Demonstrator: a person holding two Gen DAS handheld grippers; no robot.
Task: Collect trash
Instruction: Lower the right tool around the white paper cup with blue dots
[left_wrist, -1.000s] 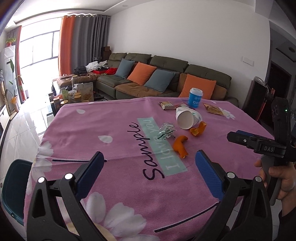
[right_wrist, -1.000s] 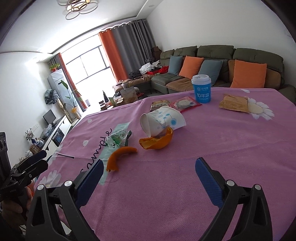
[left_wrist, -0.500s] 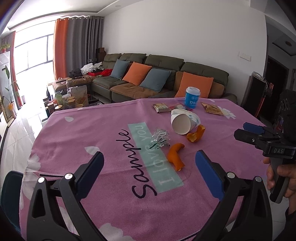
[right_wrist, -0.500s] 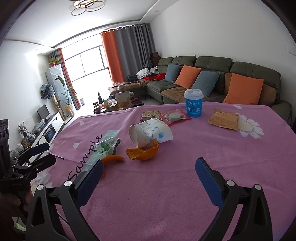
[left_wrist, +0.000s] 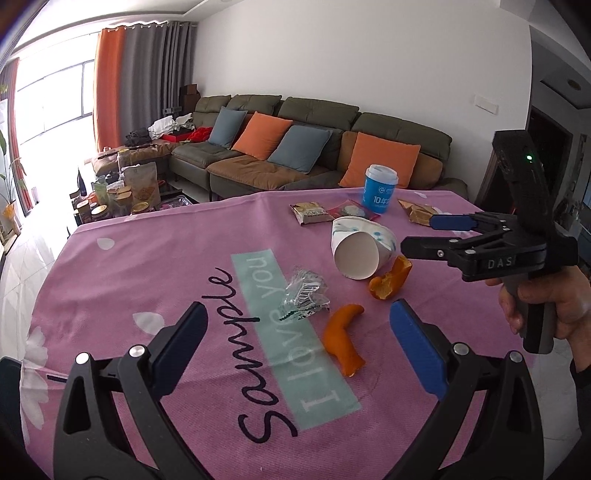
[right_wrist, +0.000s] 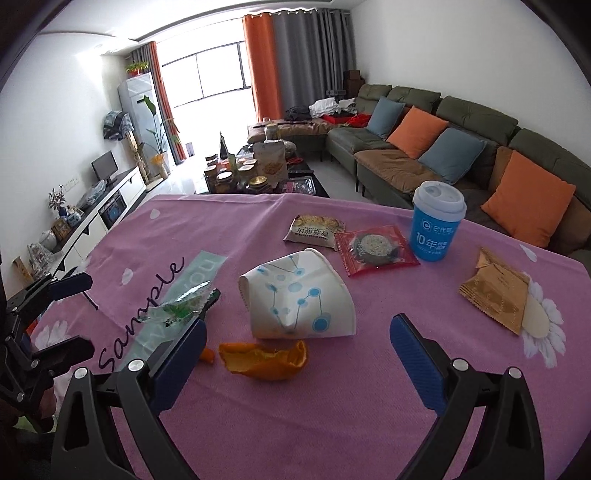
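Note:
On the pink tablecloth (left_wrist: 147, 258) lie a tipped, crushed paper cup (left_wrist: 360, 247), two orange peels (left_wrist: 341, 339) (left_wrist: 389, 278) and a crumpled clear wrapper (left_wrist: 304, 295). My left gripper (left_wrist: 297, 345) is open and empty, just short of the long peel and wrapper. My right gripper (right_wrist: 297, 356) is open and empty above the curled peel (right_wrist: 264, 360), with the cup (right_wrist: 299, 299) just beyond; it also shows in the left wrist view (left_wrist: 436, 236), beside the cup.
Farther back stand a blue lidded cup (right_wrist: 437, 221), a red snack packet (right_wrist: 375, 247), a beige packet (right_wrist: 314, 229) and a brown packet (right_wrist: 495, 290). A sofa (left_wrist: 314, 147) lies behind the table. A dark bin edge (left_wrist: 7, 387) shows at the lower left.
Both grippers have moved forward over the table toward the trash. The right gripper has come close to the cup and curled peel. Both stay open.

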